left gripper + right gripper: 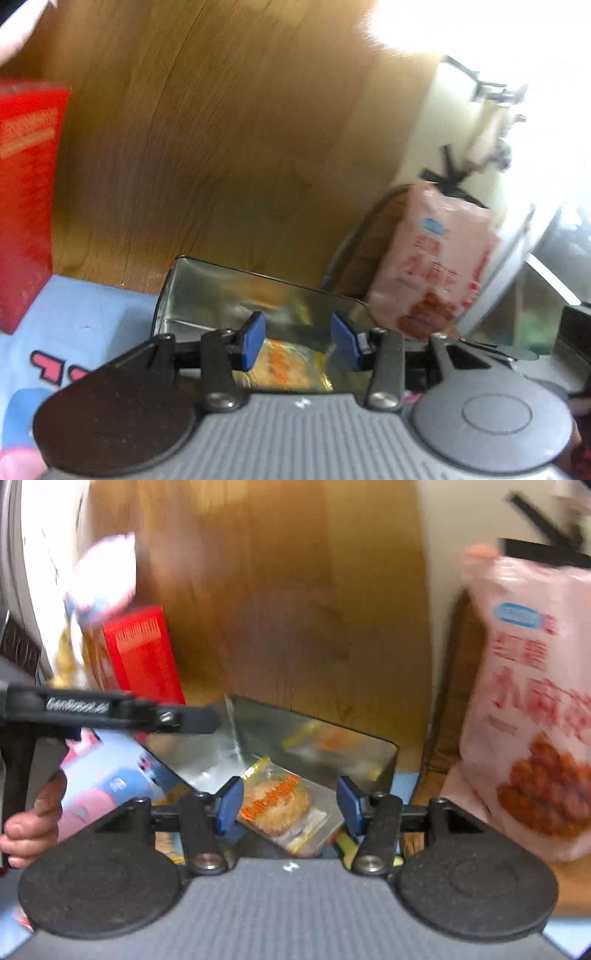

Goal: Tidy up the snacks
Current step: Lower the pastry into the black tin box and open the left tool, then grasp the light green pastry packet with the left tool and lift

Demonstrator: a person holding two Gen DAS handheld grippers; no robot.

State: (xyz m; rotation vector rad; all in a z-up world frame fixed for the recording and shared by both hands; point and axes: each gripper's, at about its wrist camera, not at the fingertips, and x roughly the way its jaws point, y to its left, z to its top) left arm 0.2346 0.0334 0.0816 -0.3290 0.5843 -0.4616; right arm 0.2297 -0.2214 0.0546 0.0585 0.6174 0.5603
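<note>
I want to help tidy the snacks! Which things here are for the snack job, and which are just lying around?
For the job:
- metal tin
- clear snack packet lying in the tin
- pink snack bag
- red box
- left hand-held gripper, right hand-held gripper, both open

Just lying about:
- cartoon cloth
- wooden panel

we take this for a home, likely a living or dining corner. we see a wood-grain wall panel (221, 129), a table under a cartoon-printed blue cloth (92, 317), a bright window (498, 44), and shop-bought snacks: a red box (26, 192), a pink snack bag (535, 709), an open metal tin (314, 738).
</note>
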